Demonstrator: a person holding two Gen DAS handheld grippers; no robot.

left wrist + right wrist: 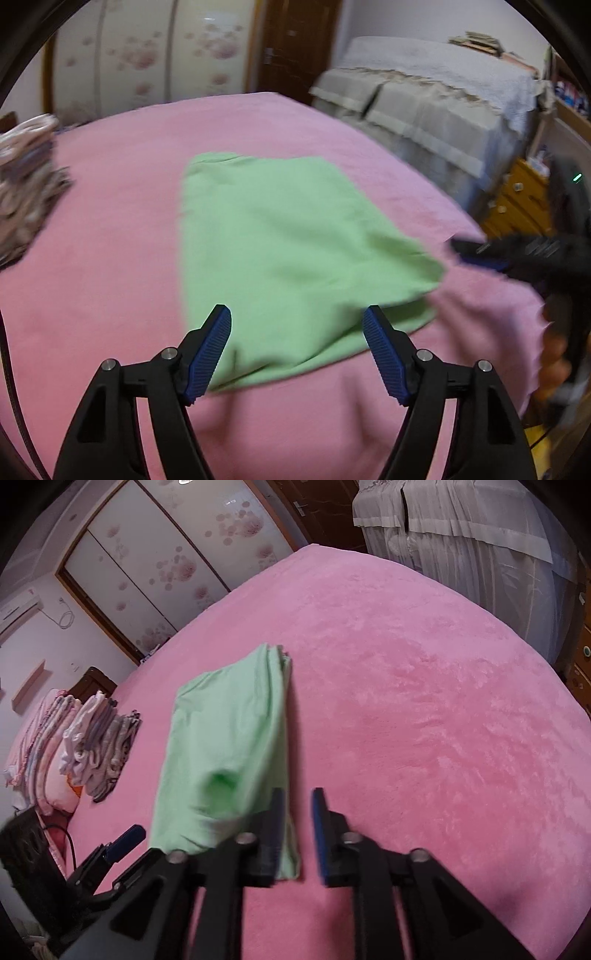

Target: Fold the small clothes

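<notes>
A light green garment [288, 243] lies folded into a long strip on the pink blanket [110, 221]. It also shows in the right wrist view [225, 746]. My left gripper [297, 321] is open, its blue pads spread over the garment's near edge, holding nothing. My right gripper [299, 812] is open with a narrow gap, just off the garment's near right corner, empty. The right gripper also shows in the left wrist view [480, 254], beside the garment's right corner. The left gripper shows at the lower left of the right wrist view [125, 842].
A stack of folded small clothes [99, 746] sits at the bed's left side, with pink folded bedding [40, 746] beside it. A grey covered piece of furniture [443, 103] and a yellow wooden drawer unit [517, 206] stand past the bed's right edge.
</notes>
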